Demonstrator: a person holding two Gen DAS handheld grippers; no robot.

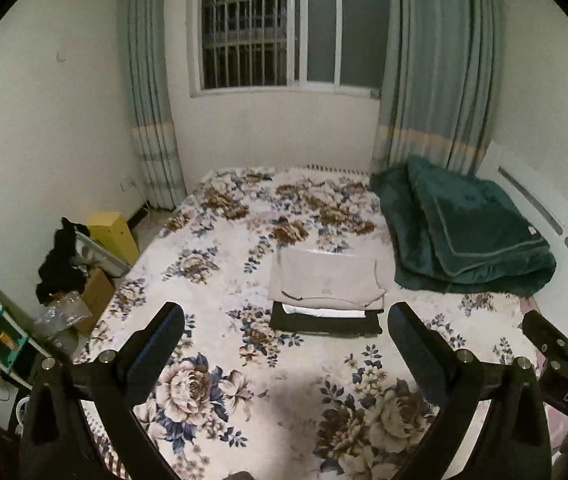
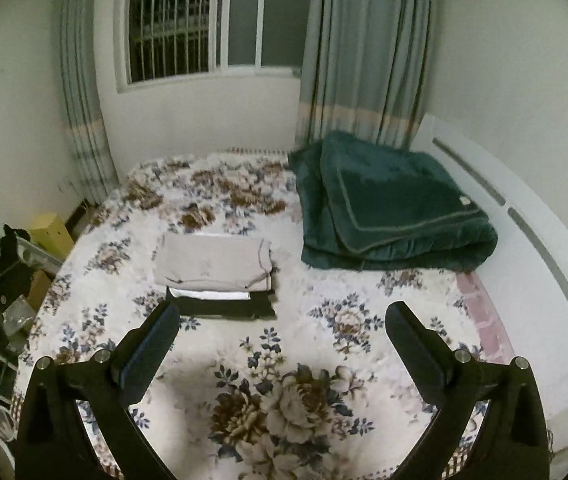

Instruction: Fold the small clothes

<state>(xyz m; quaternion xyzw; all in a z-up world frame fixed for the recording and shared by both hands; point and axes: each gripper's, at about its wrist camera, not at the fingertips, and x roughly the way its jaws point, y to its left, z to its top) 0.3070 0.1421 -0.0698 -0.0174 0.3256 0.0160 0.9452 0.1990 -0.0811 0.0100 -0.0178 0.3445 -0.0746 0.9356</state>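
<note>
Blanket point(image 1: 472, 236) just R of folded clothes stack point(image 1: 326, 280); both grippers open.

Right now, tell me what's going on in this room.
A person is folding small clothes on a floral bed with a handheld gripper in each hand. Both the left gripper and the right gripper hover open above the bedspread, holding nothing. Ahead of them sits a stack of folded clothes: a beige piece on top, white beneath it, black at the bottom. A folded green blanket lies to its right, near the headboard.
</note>
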